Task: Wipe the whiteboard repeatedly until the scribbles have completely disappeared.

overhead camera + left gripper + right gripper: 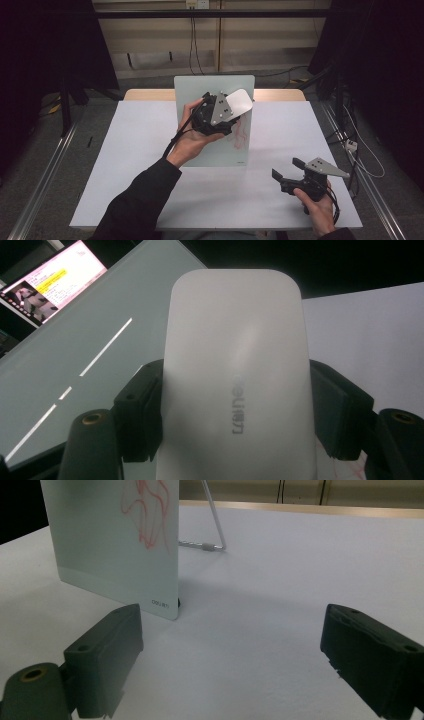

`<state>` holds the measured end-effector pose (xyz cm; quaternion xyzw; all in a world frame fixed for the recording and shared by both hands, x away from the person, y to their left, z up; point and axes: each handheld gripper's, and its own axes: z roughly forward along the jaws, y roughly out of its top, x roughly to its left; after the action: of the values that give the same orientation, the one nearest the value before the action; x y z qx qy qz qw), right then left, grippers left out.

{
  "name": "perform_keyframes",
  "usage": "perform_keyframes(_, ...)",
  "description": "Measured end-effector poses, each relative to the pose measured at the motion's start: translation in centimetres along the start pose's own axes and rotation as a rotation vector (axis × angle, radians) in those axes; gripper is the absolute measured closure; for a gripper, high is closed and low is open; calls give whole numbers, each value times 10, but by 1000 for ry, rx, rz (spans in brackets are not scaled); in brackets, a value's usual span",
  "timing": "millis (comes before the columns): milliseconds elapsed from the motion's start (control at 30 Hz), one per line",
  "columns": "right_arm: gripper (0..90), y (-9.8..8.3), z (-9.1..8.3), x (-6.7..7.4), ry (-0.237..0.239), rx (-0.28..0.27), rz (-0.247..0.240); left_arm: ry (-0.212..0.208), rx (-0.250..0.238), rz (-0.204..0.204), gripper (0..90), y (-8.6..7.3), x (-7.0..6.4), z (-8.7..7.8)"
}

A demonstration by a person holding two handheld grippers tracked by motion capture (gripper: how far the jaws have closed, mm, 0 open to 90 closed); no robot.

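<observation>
Left tongs clenched on the white eraser, held against the glass board on the table, where red scribble (apparently mostly unwiped) remains to clear; right tongs released, idle near the table's edge.

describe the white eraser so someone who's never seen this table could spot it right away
On the white table a pale glass board stands upright at the far middle, with red scribbles on it. The eraser is the smooth white rounded slab held against the board's upper face, clamped in the left gripper. It is the one white rounded thing among black jaws, with grey lettering on its back.
</observation>
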<state>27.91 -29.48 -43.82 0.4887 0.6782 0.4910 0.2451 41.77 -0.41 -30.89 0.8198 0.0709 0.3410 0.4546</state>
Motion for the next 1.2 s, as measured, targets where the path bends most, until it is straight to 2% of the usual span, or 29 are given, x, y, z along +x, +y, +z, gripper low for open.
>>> perform_keyframes(267, 97, 0, 0, 1, 6, -1, -1, -11, 13, 36, 310, -1, -8, 5)
perform_keyframes(433, 97, 0, 0, 1, 6, 0, -4, -37, 20, 54, 310, -9, -23, 10)
perform_keyframes(700, 97, 0, 0, 1, 4, 3, -4, -105, 63, 81, 310, -23, -47, 17)
perform_keyframes(800, 97, 0, 0, 1, 4, 2, -4, -121, 61, 63, 310, -21, -44, 18)
perform_keyframes(900, 97, 0, 0, 1, 4, 0, -4, -103, 55, 55, 310, -17, -38, 16)
perform_keyframes(1033, 97, 0, 0, 1, 6, 0, -3, -78, 29, 22, 310, -8, -22, 12)
perform_keyframes(1100, 97, 0, 0, 1, 7, 0, -3, -61, 27, 21, 310, -2, -14, 10)
perform_keyframes(1200, 97, 0, 0, 1, 8, 2, -3, -36, 10, -9, 310, 4, -5, 8)
